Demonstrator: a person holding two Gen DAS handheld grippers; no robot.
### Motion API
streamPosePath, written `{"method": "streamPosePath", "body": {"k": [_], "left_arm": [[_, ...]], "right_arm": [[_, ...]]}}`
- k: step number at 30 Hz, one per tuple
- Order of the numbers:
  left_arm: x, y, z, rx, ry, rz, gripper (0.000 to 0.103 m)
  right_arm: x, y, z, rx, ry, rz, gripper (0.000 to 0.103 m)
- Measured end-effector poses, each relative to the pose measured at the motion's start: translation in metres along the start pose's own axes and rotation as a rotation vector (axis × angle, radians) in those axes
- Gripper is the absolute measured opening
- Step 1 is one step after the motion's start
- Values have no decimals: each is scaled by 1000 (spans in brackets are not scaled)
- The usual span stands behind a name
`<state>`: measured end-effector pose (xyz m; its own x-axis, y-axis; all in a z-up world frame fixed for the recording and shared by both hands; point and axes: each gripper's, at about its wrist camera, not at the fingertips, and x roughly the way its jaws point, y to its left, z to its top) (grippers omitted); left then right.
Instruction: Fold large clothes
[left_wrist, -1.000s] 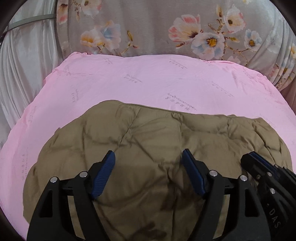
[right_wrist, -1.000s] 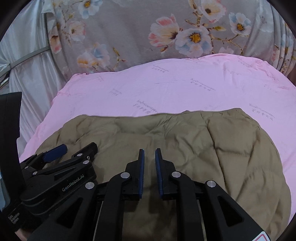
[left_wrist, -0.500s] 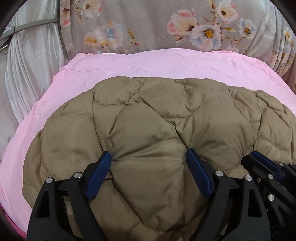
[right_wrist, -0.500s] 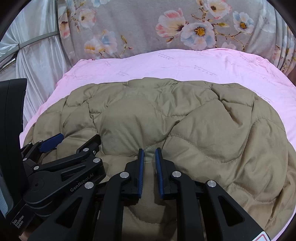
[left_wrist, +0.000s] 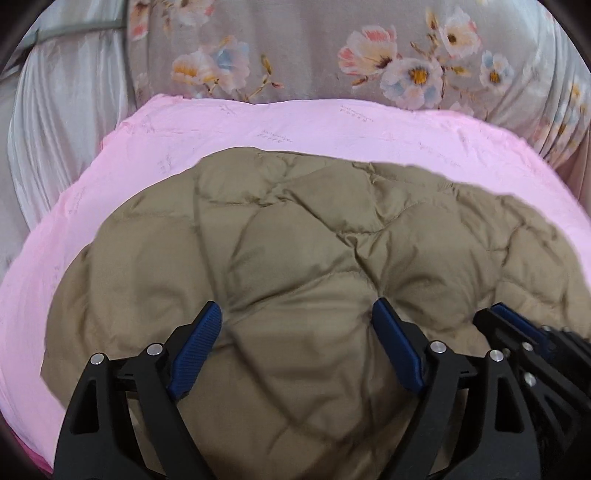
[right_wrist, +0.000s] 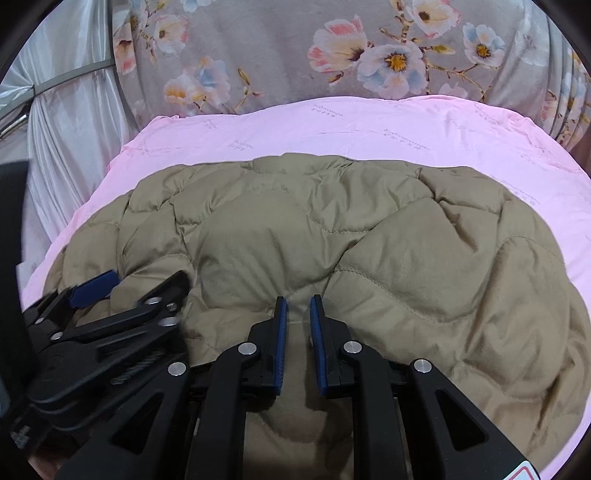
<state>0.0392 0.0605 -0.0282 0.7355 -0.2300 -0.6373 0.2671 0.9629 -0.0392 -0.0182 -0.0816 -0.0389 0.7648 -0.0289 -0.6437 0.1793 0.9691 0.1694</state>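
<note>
A khaki quilted down jacket (left_wrist: 295, 251) lies spread on a pink sheet (left_wrist: 258, 125); it also fills the right wrist view (right_wrist: 369, 236). My left gripper (left_wrist: 297, 317) is open, its blue pads wide apart and resting on the jacket's near part. My right gripper (right_wrist: 296, 306) is nearly shut, its pads pinching a fold of the jacket's near edge. In the left wrist view the right gripper (left_wrist: 517, 325) shows at the lower right. In the right wrist view the left gripper (right_wrist: 110, 295) shows at the lower left.
The pink sheet (right_wrist: 369, 125) covers a raised flat surface. A grey floral cloth (left_wrist: 332, 55) hangs behind it, also in the right wrist view (right_wrist: 295, 48). A pale silvery curtain (left_wrist: 55, 122) hangs at the left. Bare pink sheet lies beyond the jacket.
The jacket's near part was carried forward over itself, so it covered much more of the sheet half a second ago. Now both grippers have drawn back a little and more pink shows beyond it.
</note>
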Motion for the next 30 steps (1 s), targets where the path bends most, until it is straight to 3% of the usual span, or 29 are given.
{"method": "streamPosePath", "body": {"k": [3, 7, 9, 13, 15, 22, 23, 24, 25, 27, 30], "left_arm": [[-39, 41, -6, -106, 1, -74, 88], [-69, 107, -20, -245, 7, -55, 90], [-68, 137, -29, -332, 50, -43, 91], [-39, 180, -47, -534, 165, -126, 90], [-29, 182, -51, -582, 177, -196, 90], [-10, 161, -38, -587, 145, -240, 91], [-8, 161, -36, -595, 141, -243, 81], [-7, 162, -34, -609, 140, -258, 61], [-7, 163, -33, -623, 147, -278, 57], [-14, 165, -26, -631, 124, -300, 30], [-46, 158, -3, -555, 44, -339, 16]], "right_arm": [[-9, 10, -1, -24, 13, 22, 18], [-8, 20, -7, -56, 19, 14, 18], [-3, 18, -8, -49, 25, 16, 18], [3, 15, -11, -39, 28, 24, 18], [3, 16, -11, -52, 32, 21, 18], [-8, 4, 3, 55, 65, 110, 17], [-4, 3, 4, 60, 80, 107, 17], [2, 2, 4, 64, 91, 102, 17], [6, 2, 3, 68, 94, 102, 17], [12, 3, 2, 63, 92, 98, 17], [18, 13, 4, 26, 94, 80, 17]]}}
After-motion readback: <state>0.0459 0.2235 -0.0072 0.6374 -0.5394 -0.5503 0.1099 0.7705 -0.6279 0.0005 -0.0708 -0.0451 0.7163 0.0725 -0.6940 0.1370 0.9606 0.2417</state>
